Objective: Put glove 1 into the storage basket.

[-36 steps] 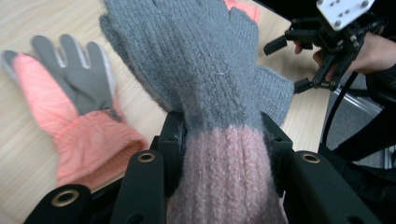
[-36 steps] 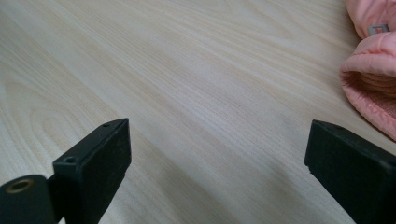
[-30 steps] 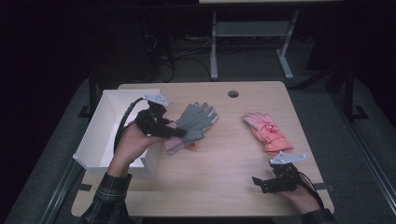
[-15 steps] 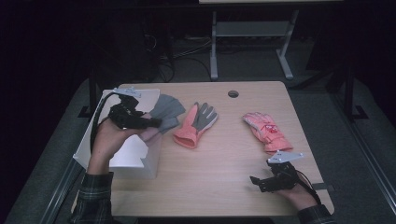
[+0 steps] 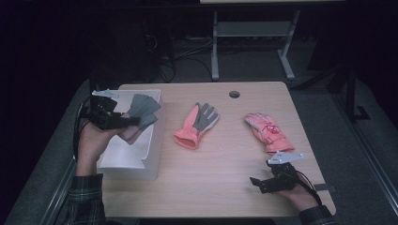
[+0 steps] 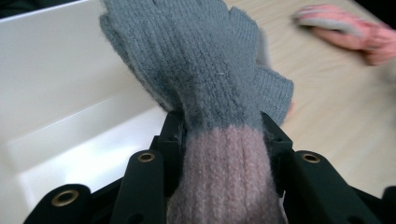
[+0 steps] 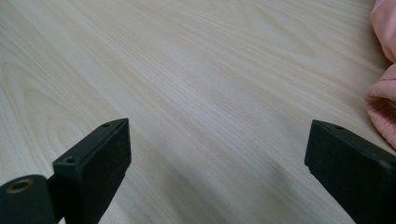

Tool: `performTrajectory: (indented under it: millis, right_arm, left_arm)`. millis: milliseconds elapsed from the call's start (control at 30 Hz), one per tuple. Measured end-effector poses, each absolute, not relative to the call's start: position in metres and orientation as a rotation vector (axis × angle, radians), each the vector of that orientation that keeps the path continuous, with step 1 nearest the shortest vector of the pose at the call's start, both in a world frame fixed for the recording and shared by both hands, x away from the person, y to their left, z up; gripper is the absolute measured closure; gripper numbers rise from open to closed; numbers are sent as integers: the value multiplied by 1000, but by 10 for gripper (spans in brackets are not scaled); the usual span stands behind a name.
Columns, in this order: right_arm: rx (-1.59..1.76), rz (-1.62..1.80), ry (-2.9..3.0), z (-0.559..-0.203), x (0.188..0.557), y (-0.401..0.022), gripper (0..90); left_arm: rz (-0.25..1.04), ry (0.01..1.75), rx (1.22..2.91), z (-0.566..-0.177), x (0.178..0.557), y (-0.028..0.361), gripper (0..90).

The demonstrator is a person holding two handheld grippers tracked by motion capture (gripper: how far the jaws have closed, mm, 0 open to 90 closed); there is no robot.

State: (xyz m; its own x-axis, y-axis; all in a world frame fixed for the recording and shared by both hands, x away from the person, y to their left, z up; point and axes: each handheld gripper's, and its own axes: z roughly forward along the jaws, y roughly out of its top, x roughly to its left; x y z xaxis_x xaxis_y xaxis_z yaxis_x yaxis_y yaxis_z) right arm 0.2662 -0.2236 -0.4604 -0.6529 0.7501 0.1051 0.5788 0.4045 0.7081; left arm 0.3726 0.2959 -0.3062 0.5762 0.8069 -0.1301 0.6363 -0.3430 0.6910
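My left gripper (image 5: 133, 121) is shut on a grey knit glove with a pink cuff (image 5: 141, 111), holding it over the white box (image 5: 124, 157) at the table's left side. In the left gripper view the glove (image 6: 205, 79) is squeezed between the two black jaws, its fingers hanging above the box's inside (image 6: 60, 107). A pink and grey glove (image 5: 196, 124) lies in the middle of the table. A pink padded glove (image 5: 267, 131) lies to the right. My right gripper (image 5: 256, 182) rests near the front right edge, open and with nothing between its jaws (image 7: 215, 154).
The wooden table (image 5: 225, 178) has a round cable hole (image 5: 234, 94) near its far edge. A metal stand's legs (image 5: 286, 61) rise behind the table. Dark floor surrounds it.
My left gripper has carried the grey glove leftward from the table's middle to above the white box, uncovering the pink and grey glove. The right gripper has stayed in place.
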Motion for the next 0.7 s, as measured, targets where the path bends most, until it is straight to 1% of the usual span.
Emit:
performTrajectory:
  millis: [267,700]
  right_arm:
    - [1173,1081,2435,-460,266,-224,67]
    - [1184,1081,2433,-460,265,-225,67]
  left_arm:
    - [352,1261,2097,-329,386,308,608]
    - [328,1371,2127,-374,408,323,607]
